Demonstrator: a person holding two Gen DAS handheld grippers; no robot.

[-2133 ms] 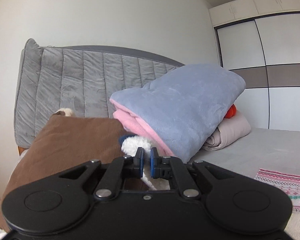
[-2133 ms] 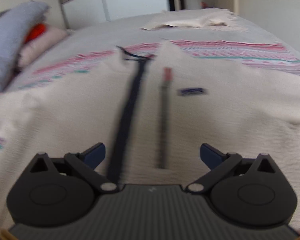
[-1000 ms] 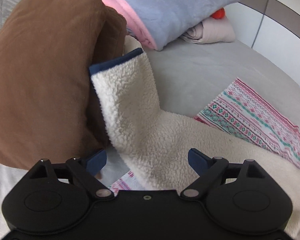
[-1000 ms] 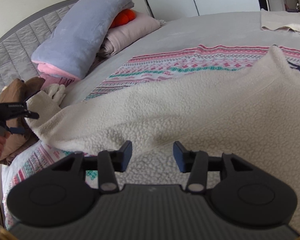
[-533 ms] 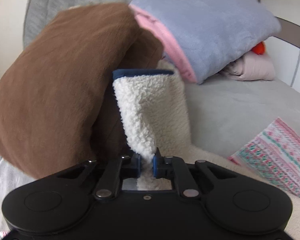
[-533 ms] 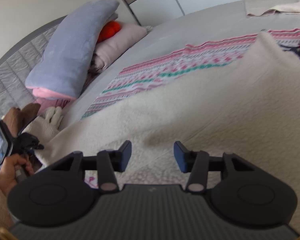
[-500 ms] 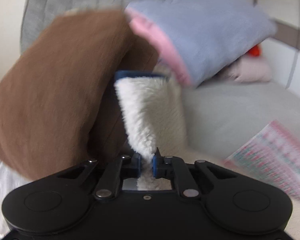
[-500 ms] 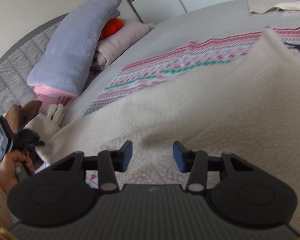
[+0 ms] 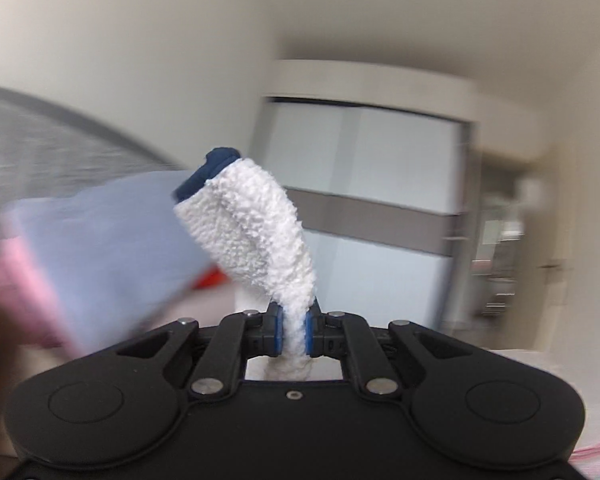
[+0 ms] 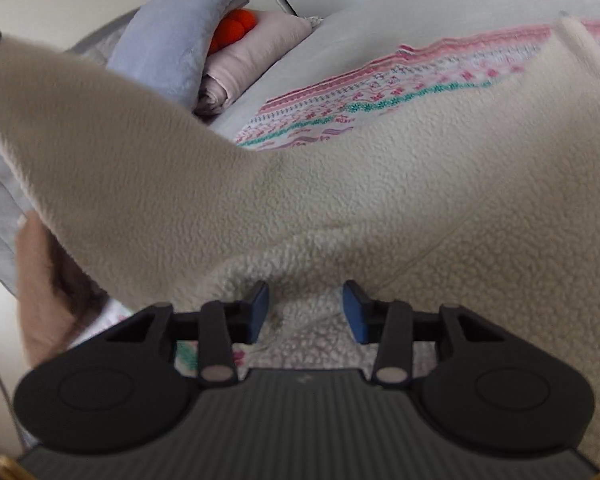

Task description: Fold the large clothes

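A cream fleece garment [image 10: 380, 184] lies spread on the bed over a pink and green patterned cloth [image 10: 380, 92]. My left gripper [image 9: 294, 330] is shut on its sleeve [image 9: 260, 232], which stands up from the jaws and ends in a navy cuff [image 9: 208, 172]. In the right wrist view the same sleeve [image 10: 120, 152] rises to the upper left, off the bed. My right gripper [image 10: 306, 308] sits low over the fleece near the sleeve's root. Its jaws stand apart with fleece lying between them, not visibly pinched.
A folded blue blanket [image 10: 172, 24] leans on a folded pale pink one [image 10: 252, 48], with something orange [image 10: 234, 26] between them. A brown pillow [image 10: 48, 292] lies at the left. The grey headboard [image 9: 40, 148] and a white wardrobe [image 9: 364, 184] stand behind.
My left gripper closed on the sleeve, then swung up and to the right with it, so the sleeve now hangs in the air. The right gripper stayed over the fleece, jaws unchanged.
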